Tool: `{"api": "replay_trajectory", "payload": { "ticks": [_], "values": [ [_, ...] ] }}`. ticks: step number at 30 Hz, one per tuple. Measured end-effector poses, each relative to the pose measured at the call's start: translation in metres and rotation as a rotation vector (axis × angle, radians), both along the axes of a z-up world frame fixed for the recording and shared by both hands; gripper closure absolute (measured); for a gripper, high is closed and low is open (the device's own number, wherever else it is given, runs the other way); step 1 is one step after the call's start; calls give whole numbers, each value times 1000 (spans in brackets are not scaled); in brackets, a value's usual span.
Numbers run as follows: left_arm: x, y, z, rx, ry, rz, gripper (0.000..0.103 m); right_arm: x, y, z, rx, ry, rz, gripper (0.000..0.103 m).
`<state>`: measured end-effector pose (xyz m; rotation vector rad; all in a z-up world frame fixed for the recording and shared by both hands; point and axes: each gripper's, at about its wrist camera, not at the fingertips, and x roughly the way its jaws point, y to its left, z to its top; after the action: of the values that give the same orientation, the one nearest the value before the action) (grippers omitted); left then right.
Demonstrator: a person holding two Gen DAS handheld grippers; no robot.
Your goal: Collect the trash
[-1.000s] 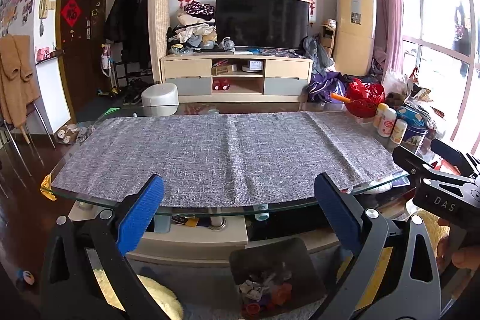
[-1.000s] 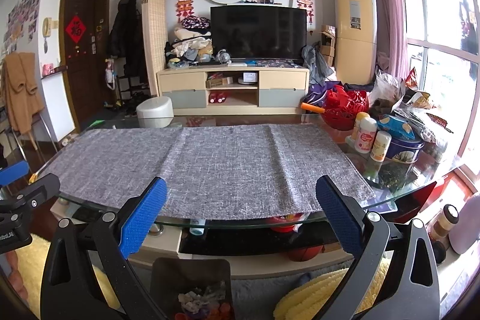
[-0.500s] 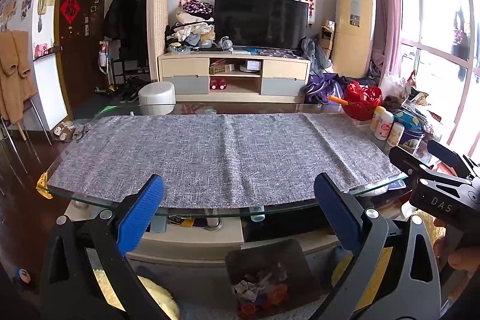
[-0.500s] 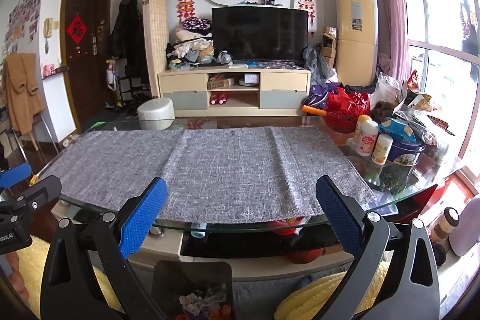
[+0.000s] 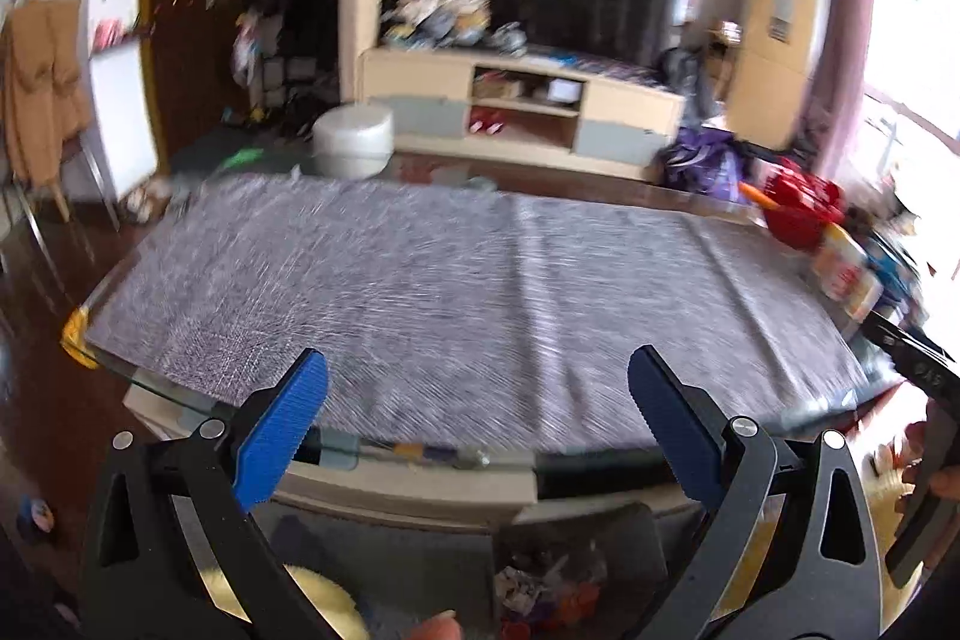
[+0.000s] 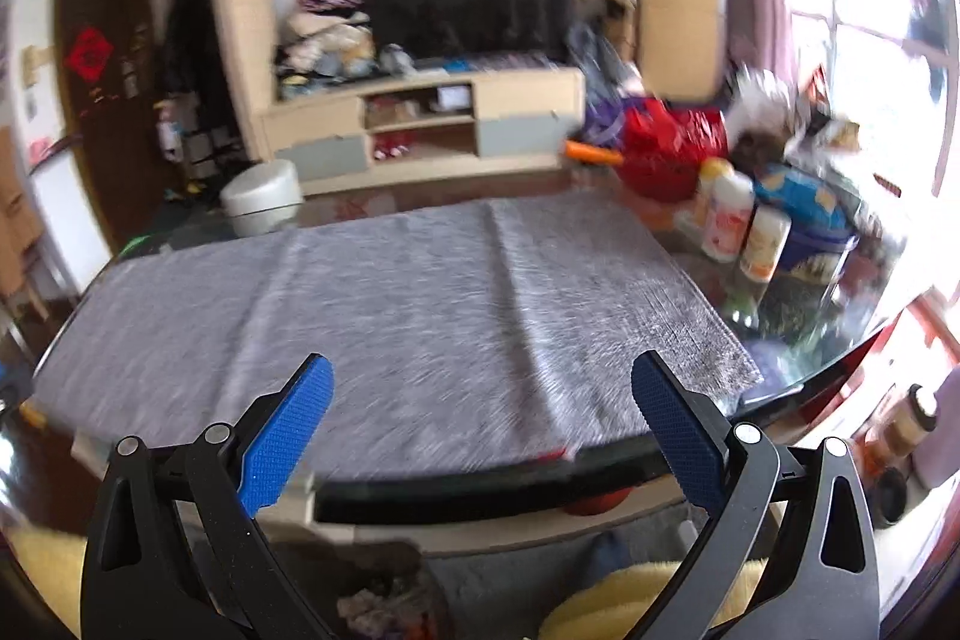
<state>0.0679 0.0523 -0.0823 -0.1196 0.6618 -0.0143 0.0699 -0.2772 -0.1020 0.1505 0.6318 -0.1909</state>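
Both views are motion-blurred. My left gripper (image 5: 477, 430) is open with nothing between its blue pads, held over the near edge of the glass table (image 5: 420, 451). My right gripper (image 6: 480, 430) is open and empty too, over the same edge further right. A dark trash bin (image 5: 579, 568) with crumpled scraps inside stands on the floor below the table, low between the left gripper's fingers; the bin (image 6: 372, 598) also shows at the bottom of the right wrist view. A grey cloth (image 5: 468, 292) covers the tabletop; I see no loose trash on it.
Bottles and cans (image 6: 744, 226), a blue bag and a red bag (image 6: 666, 148) crowd the table's right end. A TV stand (image 5: 516, 106) and a white stool (image 5: 354, 139) stand beyond the table. A yellow fluffy cushion (image 6: 636, 604) lies on the floor. The other gripper's black body (image 5: 918, 370) shows at the right edge.
Both grippers have swung quickly, blurring the views; the left view now tilts one way and the right view the other. Both stay open and empty.
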Motion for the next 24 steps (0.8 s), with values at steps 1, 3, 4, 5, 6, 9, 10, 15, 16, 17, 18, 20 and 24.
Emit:
{"api": "replay_trajectory", "payload": {
  "ticks": [1, 3, 4, 5, 6, 9, 10, 15, 16, 17, 18, 20, 24],
  "values": [
    [18, 11, -5, -12, 20, 16, 8, 21, -13, -8, -17, 21, -30, 3],
    [62, 37, -13, 0, 47, 76, 8, 65, -38, -25, -22, 77, -62, 3],
    [77, 45, -15, 20, 51, 95, 8, 83, -50, -34, -7, 106, -79, 3],
    [104, 58, -19, 60, 61, 122, 8, 103, -63, -43, 15, 132, -99, 3],
    [120, 64, -22, 87, 72, 135, 8, 116, -72, -49, 33, 145, -112, 3],
    [177, 90, -37, 142, 113, 186, 8, 163, -98, -71, 28, 188, -180, 3],
    [194, 98, -44, 125, 134, 192, 8, 178, -106, -80, 22, 204, -201, 3],
    [258, 117, -84, 98, 225, 219, 8, 215, -123, -113, 57, 271, -244, 3],
    [265, 118, -91, 102, 242, 220, 8, 220, -125, -117, 58, 278, -248, 3],
    [270, 119, -97, 101, 257, 221, 8, 223, -125, -119, 59, 282, -249, 3],
    [278, 121, -105, 92, 277, 225, 8, 224, -126, -120, 60, 285, -249, 3],
    [287, 126, -112, 82, 292, 229, 8, 228, -128, -125, 62, 300, -250, 3],
    [302, 131, -132, 72, 339, 226, 7, 235, -129, -130, 54, 326, -253, 3]
  ]
}}
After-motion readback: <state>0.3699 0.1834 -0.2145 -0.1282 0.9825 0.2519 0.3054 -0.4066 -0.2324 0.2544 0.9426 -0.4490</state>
